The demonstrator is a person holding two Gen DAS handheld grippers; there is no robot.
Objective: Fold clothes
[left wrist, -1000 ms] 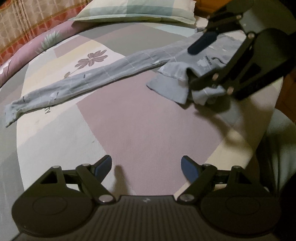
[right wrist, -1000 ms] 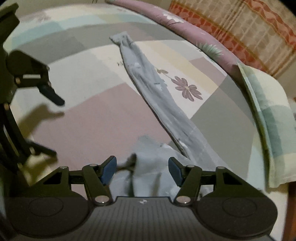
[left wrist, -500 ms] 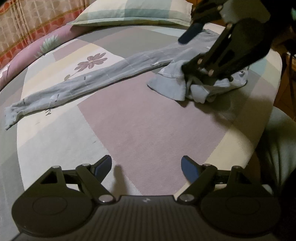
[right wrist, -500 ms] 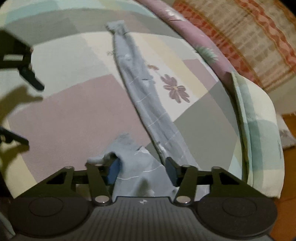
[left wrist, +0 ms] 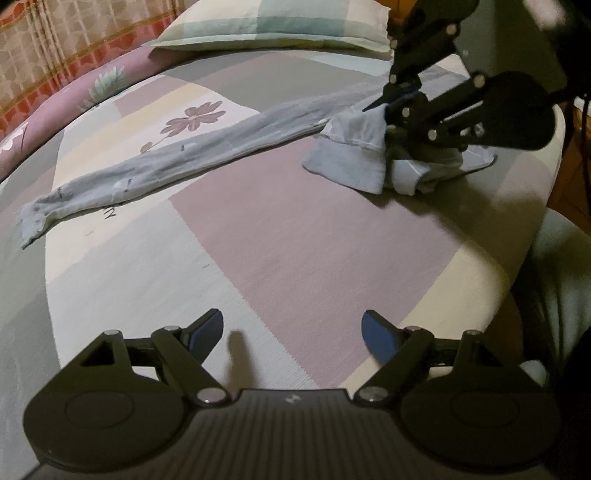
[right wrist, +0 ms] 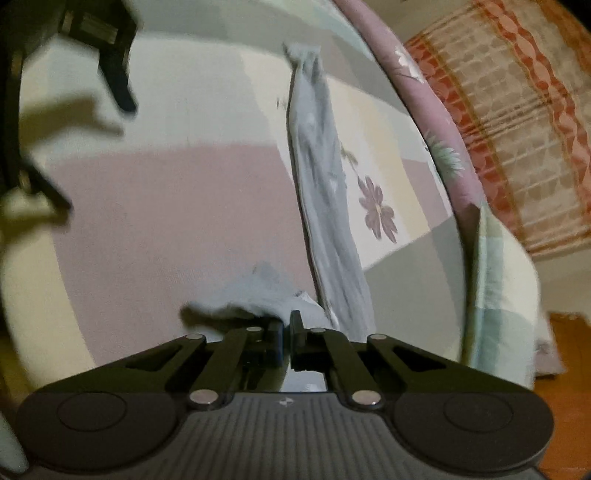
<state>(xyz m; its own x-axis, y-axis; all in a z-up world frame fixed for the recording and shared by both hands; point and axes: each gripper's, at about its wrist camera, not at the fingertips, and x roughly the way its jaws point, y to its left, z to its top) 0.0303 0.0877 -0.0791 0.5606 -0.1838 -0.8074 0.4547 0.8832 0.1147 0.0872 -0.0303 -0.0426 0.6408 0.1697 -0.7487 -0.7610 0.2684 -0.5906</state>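
Note:
A long light blue-grey garment [left wrist: 192, 155] lies across the patchwork bed sheet [left wrist: 295, 240]. One leg is stretched out straight, and the other end is bunched in a heap [left wrist: 351, 162] near the bed's right side. My right gripper [right wrist: 287, 332] is down on that heap [right wrist: 258, 291], its jaws closing fully and pinching a fold of the cloth; in the left wrist view the right gripper [left wrist: 388, 122] presses into the bunch. My left gripper [left wrist: 291, 332] hovers open over bare sheet, well short of the garment, with nothing between its fingers.
A pale checked pillow [left wrist: 273, 26] lies at the head of the bed beyond the garment. A purple flowered quilt edge [left wrist: 74, 99] and a patterned curtain [right wrist: 517, 110] line the far side. The bed's edge [left wrist: 517, 258] drops off to the right, with orange floor [right wrist: 569, 369] below.
My right gripper came down onto the bunched end, rolled, and went from open to shut on the cloth. The left gripper stayed open and in place.

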